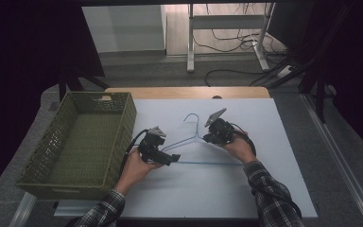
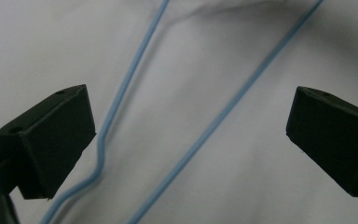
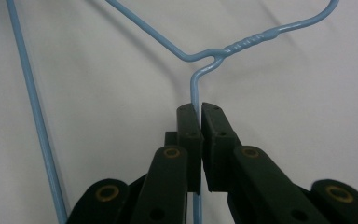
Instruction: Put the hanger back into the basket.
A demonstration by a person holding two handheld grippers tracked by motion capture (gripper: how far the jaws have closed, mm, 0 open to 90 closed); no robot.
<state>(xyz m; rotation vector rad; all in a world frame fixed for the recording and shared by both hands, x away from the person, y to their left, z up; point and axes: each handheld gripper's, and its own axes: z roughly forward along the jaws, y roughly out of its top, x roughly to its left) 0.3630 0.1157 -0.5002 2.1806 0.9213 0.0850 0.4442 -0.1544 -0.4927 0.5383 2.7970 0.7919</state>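
A light blue wire hanger [image 1: 196, 142] lies flat on the white table sheet [image 1: 274, 142], its hook pointing away from the person. My right gripper [image 1: 211, 138] is shut on the hanger's right shoulder wire [image 3: 195, 91] just below the twisted neck; the wire runs between its closed jaws. My left gripper [image 1: 174, 160] stands open over the hanger's left corner, where two strands of the wire [image 2: 223, 114] cross the gap between its wide-apart fingers [image 2: 51, 140], touching neither.
A green woven plastic basket [image 1: 118, 137] with nothing in it stands at the table's left, close to my left hand. Beyond the table's far edge are a white desk frame [image 1: 227, 21] and loose cables on the floor.
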